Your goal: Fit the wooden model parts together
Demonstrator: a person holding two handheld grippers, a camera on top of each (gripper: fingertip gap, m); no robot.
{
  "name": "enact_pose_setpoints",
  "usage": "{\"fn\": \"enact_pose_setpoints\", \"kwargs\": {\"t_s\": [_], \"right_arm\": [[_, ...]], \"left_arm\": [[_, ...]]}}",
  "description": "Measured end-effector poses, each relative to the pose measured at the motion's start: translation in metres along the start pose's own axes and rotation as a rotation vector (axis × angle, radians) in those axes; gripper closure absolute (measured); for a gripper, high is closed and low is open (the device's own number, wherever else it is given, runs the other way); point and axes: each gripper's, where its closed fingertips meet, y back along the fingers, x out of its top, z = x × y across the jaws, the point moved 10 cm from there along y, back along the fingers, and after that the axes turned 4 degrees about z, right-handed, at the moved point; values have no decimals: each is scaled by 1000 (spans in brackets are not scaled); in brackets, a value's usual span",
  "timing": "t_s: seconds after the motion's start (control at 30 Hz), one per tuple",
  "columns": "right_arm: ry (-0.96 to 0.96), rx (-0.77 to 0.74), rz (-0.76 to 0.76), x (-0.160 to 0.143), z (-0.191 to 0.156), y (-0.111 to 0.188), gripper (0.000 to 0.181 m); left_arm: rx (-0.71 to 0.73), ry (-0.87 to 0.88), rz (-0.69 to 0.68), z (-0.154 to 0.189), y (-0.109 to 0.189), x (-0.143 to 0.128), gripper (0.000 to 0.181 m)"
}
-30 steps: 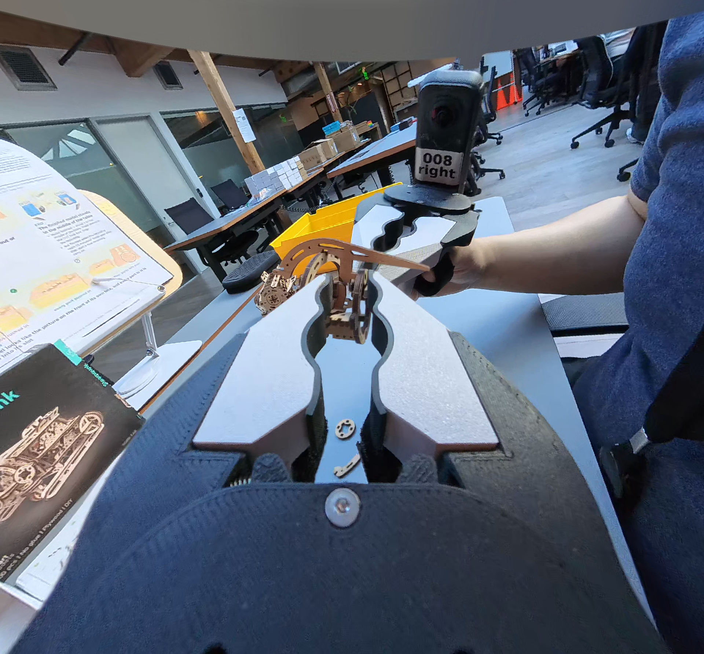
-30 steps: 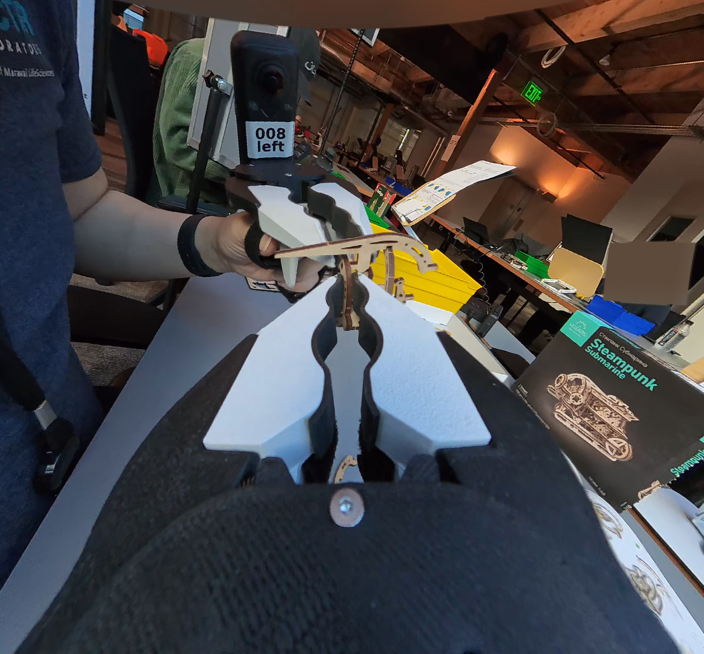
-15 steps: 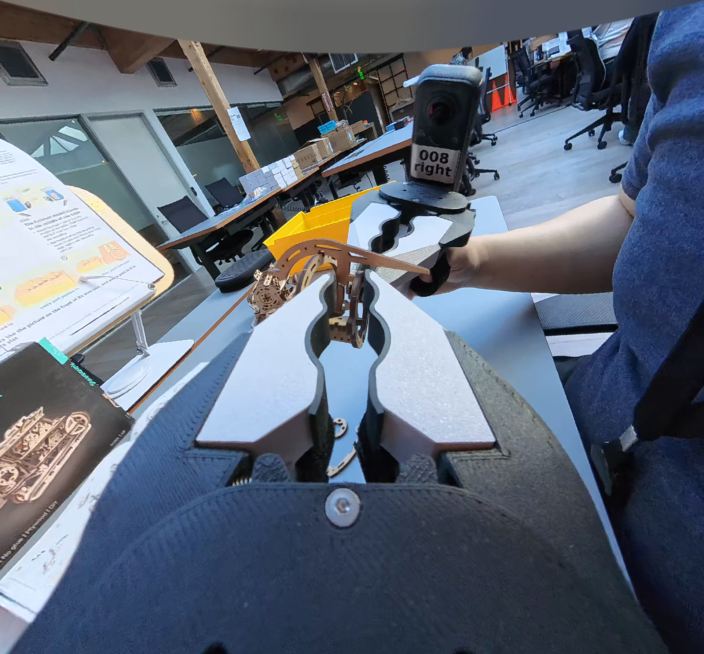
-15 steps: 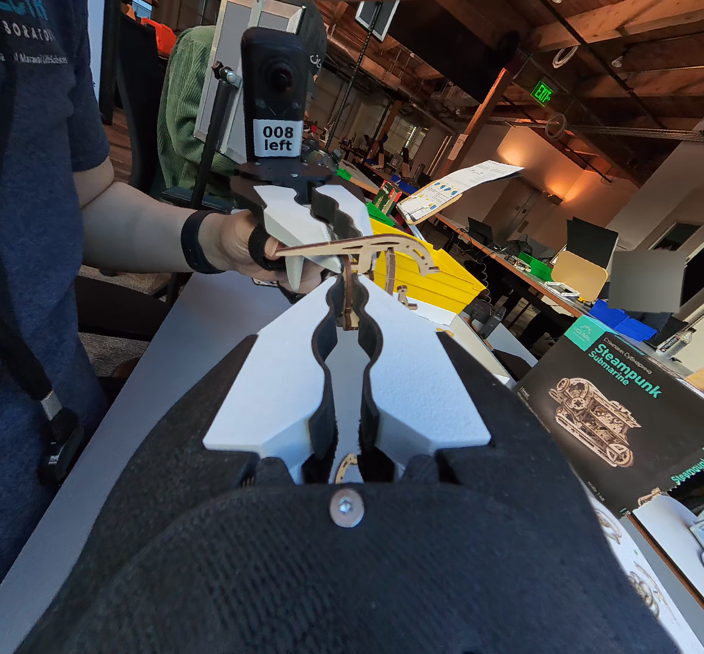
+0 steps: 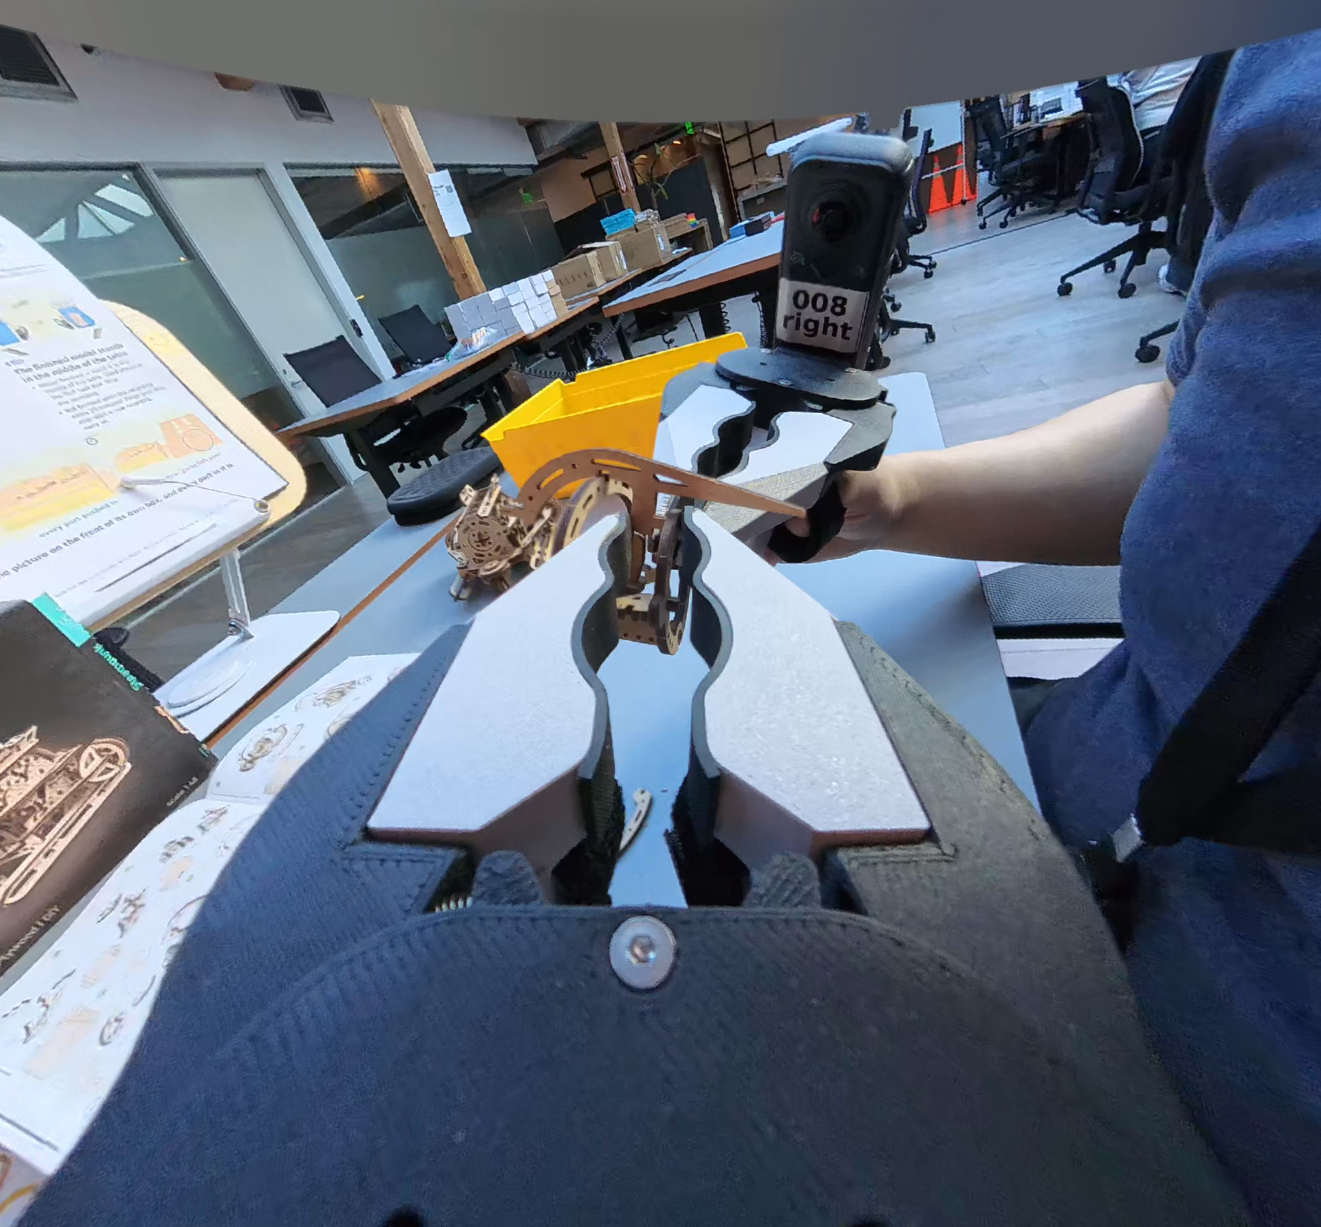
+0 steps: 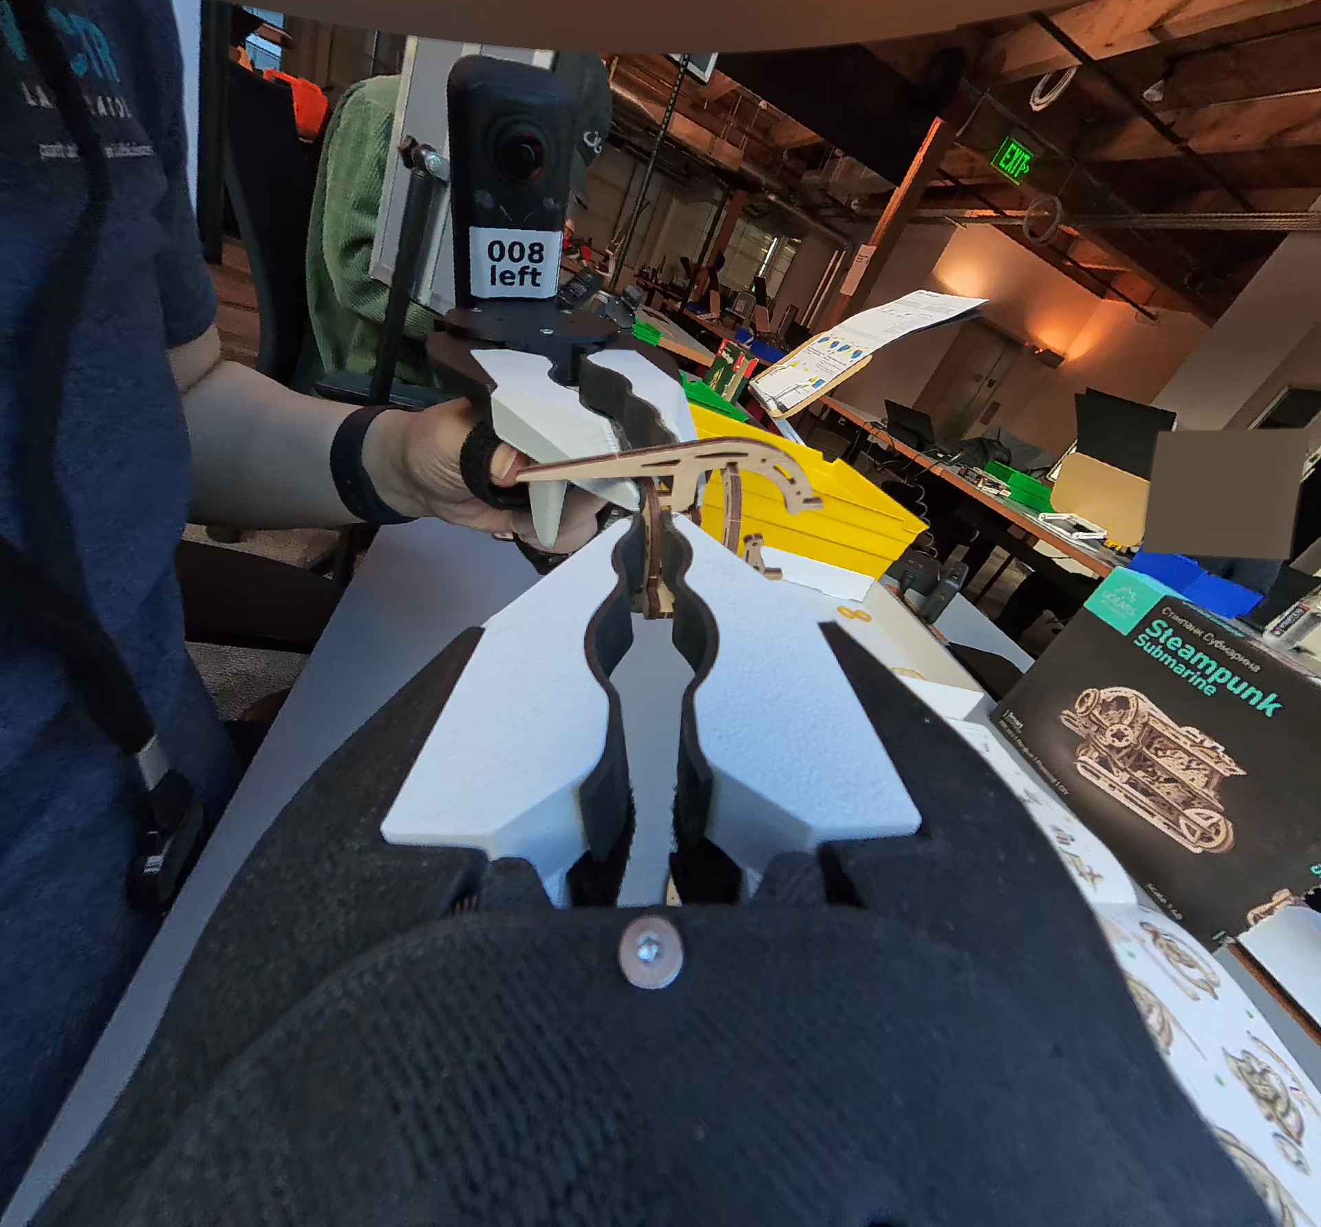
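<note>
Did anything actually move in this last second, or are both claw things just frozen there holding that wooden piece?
Hardly anything. The left gripper and the right gripper both stayed shut on the same wooden model part, the jaws pinching it from opposite sides. Neither let go or took a new hold. The pair only drifted slightly over the table; the background shifts a little. The yellow bin and the black box stayed put.

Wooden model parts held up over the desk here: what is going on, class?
A person holds a hand-held gripper in each hand above a grey table. Both the left hand-held gripper and the right hand-held gripper are shut on the same wooden assembly, which carries a long curved wooden arm on top. A geared wooden sub-assembly and a yellow bin sit behind.
</note>
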Motion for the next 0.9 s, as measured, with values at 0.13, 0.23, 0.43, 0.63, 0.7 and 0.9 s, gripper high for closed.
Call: {"fn": "enact_pose_setpoints", "kwargs": {"t_s": [0.13, 0.23, 0.43, 0.63, 0.7, 0.9], "right_arm": [[-39, 16, -7, -8, -18, 11, 179], [-75, 18, -44, -20, -24, 18, 179], [-150, 16, -21, -29, -20, 26, 179], [-159, 26, -13, -33, -15, 28, 180], [-155, 35, -12, -32, -14, 28, 180], [-139, 54, -12, -28, -12, 25, 180]], "left_arm": [[6, -54, 20, 22, -1, -14, 170], [-4, -4, -8, 28, -3, -27, 170], [-38, 120, 11, 18, -5, -33, 168], [-64, 161, 2, 13, -8, -34, 168], [-74, 171, 3, 12, -9, -34, 169], [-89, 187, 28, 13, -11, -32, 169]]}}
